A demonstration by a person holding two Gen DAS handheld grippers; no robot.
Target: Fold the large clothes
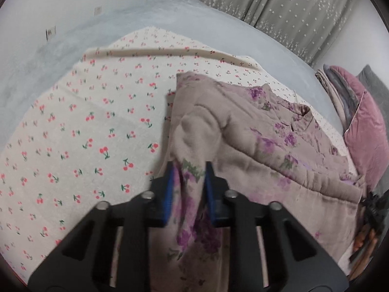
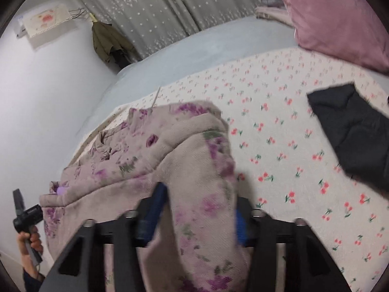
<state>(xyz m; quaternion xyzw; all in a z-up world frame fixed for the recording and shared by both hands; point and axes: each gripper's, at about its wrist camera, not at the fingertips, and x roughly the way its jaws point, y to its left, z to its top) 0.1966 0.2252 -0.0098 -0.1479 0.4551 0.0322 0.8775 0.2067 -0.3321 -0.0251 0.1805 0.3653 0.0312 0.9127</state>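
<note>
A quilted beige garment with purple flowers lies bunched on a cherry-print sheet spread over a pale blue bed cover. The left gripper has its blue pads nearly together, pinching a hanging fold of the garment. The right gripper has its jaws narrowed on a thick roll of the same fabric, which drapes over and between its fingers. To the far right sits a pink pillow, and a folded black garment lies on the sheet nearer by. Grey star-patterned curtains hang at the far side.
</note>
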